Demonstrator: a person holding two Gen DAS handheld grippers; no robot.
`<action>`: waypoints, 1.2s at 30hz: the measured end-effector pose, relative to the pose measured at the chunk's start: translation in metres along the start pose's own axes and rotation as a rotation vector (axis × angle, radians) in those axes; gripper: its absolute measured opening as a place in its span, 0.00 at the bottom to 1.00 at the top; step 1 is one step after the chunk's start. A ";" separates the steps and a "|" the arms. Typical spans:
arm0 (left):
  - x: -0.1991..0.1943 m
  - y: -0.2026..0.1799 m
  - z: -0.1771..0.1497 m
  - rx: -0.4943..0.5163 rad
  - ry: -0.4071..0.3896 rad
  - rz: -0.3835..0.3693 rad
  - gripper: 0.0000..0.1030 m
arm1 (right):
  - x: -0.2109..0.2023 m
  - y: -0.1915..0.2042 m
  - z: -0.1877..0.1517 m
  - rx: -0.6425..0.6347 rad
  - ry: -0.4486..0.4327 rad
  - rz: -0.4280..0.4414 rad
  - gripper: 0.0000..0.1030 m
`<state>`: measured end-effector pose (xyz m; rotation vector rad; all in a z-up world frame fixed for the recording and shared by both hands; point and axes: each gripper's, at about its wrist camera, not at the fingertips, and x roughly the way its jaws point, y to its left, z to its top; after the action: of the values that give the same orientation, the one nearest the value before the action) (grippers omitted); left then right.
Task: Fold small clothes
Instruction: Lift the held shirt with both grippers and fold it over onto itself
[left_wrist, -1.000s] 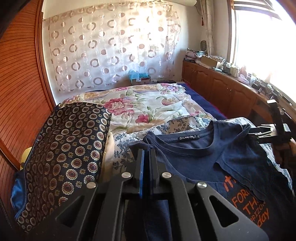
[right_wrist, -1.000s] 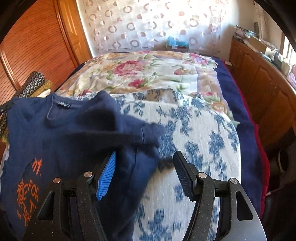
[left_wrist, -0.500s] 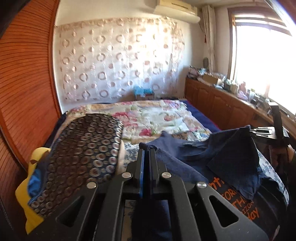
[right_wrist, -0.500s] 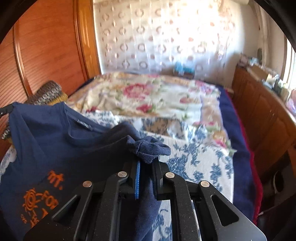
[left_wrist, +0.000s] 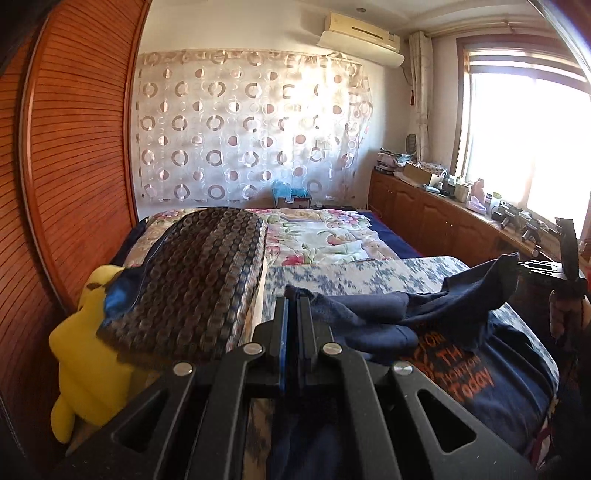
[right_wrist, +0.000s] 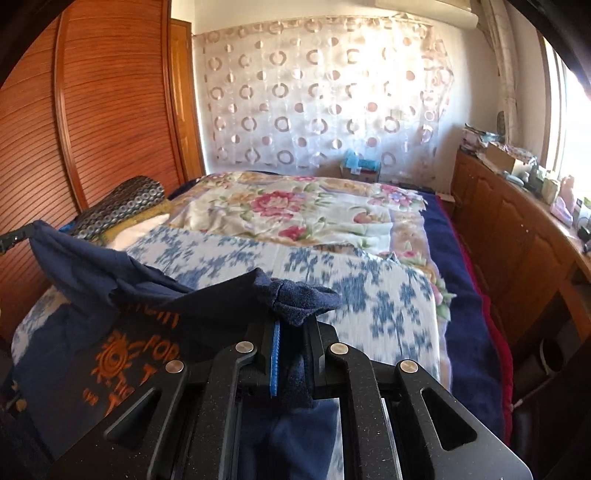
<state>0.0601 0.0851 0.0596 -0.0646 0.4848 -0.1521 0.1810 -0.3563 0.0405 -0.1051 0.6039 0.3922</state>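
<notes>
A navy T-shirt (left_wrist: 480, 373) with orange print lies on a blue-and-white floral cloth (left_wrist: 369, 273) on the bed. Its upper part is lifted off the cloth and hangs stretched between both grippers. My left gripper (left_wrist: 291, 301) is shut on one top corner of the shirt, with navy fabric bunched at its tips. In the right wrist view my right gripper (right_wrist: 291, 323) is shut on the other corner of the T-shirt (right_wrist: 74, 354), and a navy fold sticks out above the jaws. Each gripper shows at the edge of the other's view: the right gripper (left_wrist: 565, 266) and the left gripper (right_wrist: 11, 240).
A dark patterned pillow (left_wrist: 199, 280) and a yellow plush toy (left_wrist: 85, 354) lie left of the shirt. A flowered quilt (right_wrist: 295, 206) covers the far bed. A wooden cabinet (right_wrist: 517, 236) with clutter runs along the right under the window. A wooden sliding door (left_wrist: 74, 147) stands on the left.
The right gripper went from open to shut on the shirt's corner. Both grippers then rose and drew back, lifting the shirt's collar end off the cloth and over the printed front.
</notes>
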 end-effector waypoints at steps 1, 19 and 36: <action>-0.008 0.000 -0.005 -0.003 -0.004 -0.002 0.00 | -0.009 0.002 -0.005 0.002 -0.004 -0.001 0.07; -0.057 0.011 -0.078 -0.086 0.091 -0.055 0.07 | -0.086 0.033 -0.084 -0.032 0.073 0.003 0.07; 0.019 -0.052 -0.117 0.140 0.351 -0.134 0.23 | -0.059 0.029 -0.096 -0.005 0.121 -0.004 0.07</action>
<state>0.0152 0.0273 -0.0477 0.0681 0.8194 -0.3311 0.0739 -0.3690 -0.0036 -0.1351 0.7218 0.3855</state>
